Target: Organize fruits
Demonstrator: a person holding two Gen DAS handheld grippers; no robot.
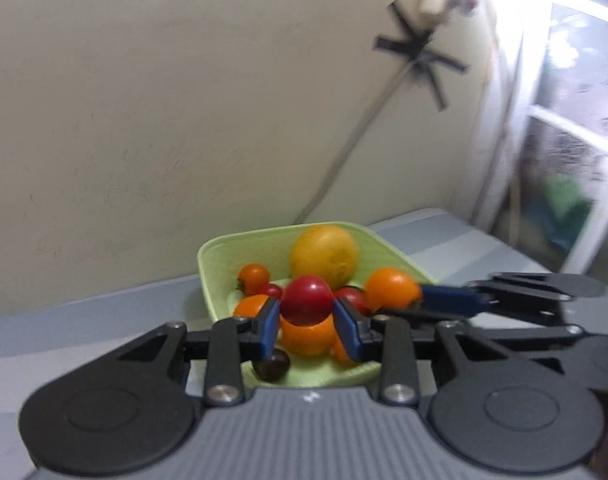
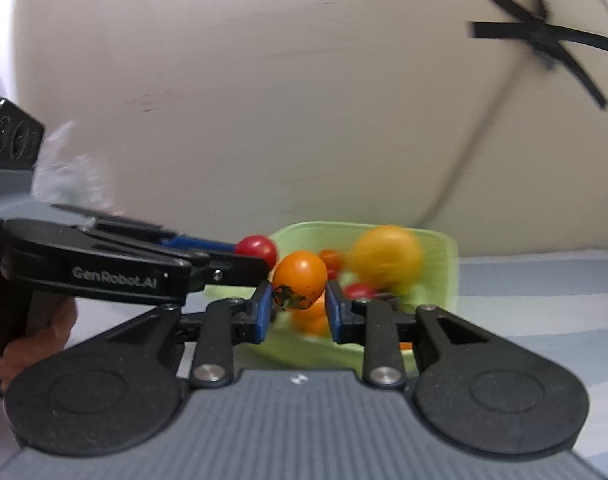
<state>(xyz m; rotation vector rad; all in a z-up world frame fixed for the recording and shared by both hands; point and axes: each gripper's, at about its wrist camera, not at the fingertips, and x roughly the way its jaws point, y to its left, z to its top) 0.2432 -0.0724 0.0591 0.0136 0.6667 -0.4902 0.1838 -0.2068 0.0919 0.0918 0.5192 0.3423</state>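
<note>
A light green bowl [image 1: 216, 264] on the table holds a yellow-orange citrus fruit [image 1: 324, 256], several orange and red cherry tomatoes and one dark tomato [image 1: 273, 365]. My left gripper [image 1: 307, 316] is shut on a red tomato [image 1: 306, 300], held just above the bowl. My right gripper [image 2: 298, 304] is shut on an orange tomato [image 2: 300, 274] with a green stem, also over the bowl [image 2: 444, 280]. The right gripper's blue finger and its orange tomato [image 1: 392, 289] show at right in the left wrist view. The left gripper with its red tomato [image 2: 258, 249] shows at left in the right wrist view.
The bowl stands on a blue-and-grey striped cloth [image 1: 444, 236] near a cream wall [image 1: 184, 120]. A cable [image 1: 356, 140] taped with black strips runs down the wall behind the bowl. A window [image 1: 576, 140] is at the right. A hand [image 2: 32, 340] holds the left gripper's handle.
</note>
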